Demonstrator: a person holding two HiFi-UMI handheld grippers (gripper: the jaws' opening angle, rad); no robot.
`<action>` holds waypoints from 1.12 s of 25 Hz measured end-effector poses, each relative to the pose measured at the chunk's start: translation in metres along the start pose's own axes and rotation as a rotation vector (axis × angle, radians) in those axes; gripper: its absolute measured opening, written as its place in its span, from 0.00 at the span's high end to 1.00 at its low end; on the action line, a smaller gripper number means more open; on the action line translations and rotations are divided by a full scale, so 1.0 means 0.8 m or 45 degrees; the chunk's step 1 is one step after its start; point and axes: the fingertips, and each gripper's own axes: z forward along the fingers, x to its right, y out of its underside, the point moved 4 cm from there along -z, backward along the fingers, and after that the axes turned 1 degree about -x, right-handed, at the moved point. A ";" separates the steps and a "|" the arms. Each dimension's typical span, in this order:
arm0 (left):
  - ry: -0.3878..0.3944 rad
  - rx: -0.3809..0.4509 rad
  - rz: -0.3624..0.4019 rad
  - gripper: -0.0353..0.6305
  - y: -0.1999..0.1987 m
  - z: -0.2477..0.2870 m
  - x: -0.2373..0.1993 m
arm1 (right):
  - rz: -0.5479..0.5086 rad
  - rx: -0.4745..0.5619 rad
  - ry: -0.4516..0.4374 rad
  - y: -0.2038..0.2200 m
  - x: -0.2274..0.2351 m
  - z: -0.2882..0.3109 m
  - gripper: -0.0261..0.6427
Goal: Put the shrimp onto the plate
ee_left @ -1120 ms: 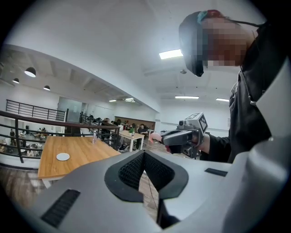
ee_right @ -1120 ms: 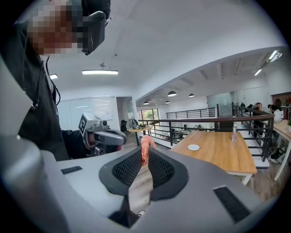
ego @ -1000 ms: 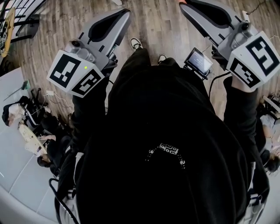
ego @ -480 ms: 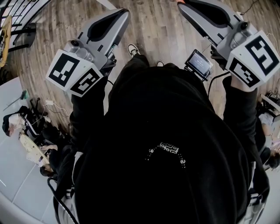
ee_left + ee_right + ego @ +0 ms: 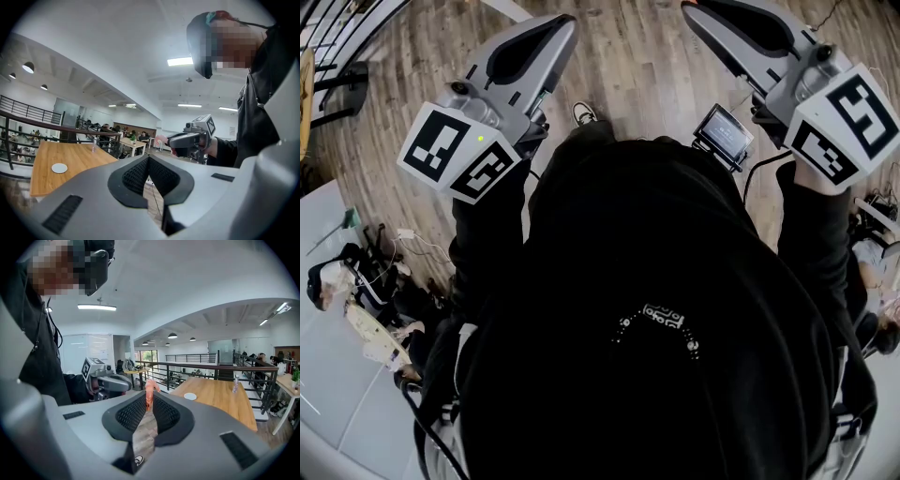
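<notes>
A pink-orange shrimp (image 5: 149, 391) stands pinched between the tips of my right gripper (image 5: 149, 401), which is shut on it. From the left gripper view the same shrimp (image 5: 161, 139) pokes out of the right gripper (image 5: 187, 139). My left gripper (image 5: 148, 158) has its jaws together with nothing in them. A small white plate (image 5: 190, 396) lies far off on a long wooden table (image 5: 220, 397); the plate (image 5: 59, 168) also appears in the left gripper view. In the head view both grippers (image 5: 565, 23) (image 5: 692, 7) are held up over the wooden floor, in front of the person's black top.
A black railing (image 5: 201, 371) runs between me and the wooden table. People sit at tables (image 5: 133, 143) in the distance. A small screen (image 5: 724, 131) hangs by the right arm. Bags and clutter (image 5: 356, 291) lie beside a grey surface at the left.
In the head view the floor and the clutter at left have slid slightly, as the person shifts. Both grippers keep their pose and the shrimp stays held.
</notes>
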 end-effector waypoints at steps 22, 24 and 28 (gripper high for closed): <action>0.037 0.022 -0.083 0.94 -0.003 -0.031 -0.211 | 0.034 -0.085 0.053 -0.061 0.056 0.194 0.88; 0.023 0.031 -0.100 0.94 -0.001 -0.045 -0.241 | 0.020 -0.113 0.066 -0.078 0.057 0.224 0.88; 0.021 0.025 -0.114 0.94 0.000 -0.068 -0.257 | -0.008 -0.151 0.073 -0.096 0.042 0.242 0.88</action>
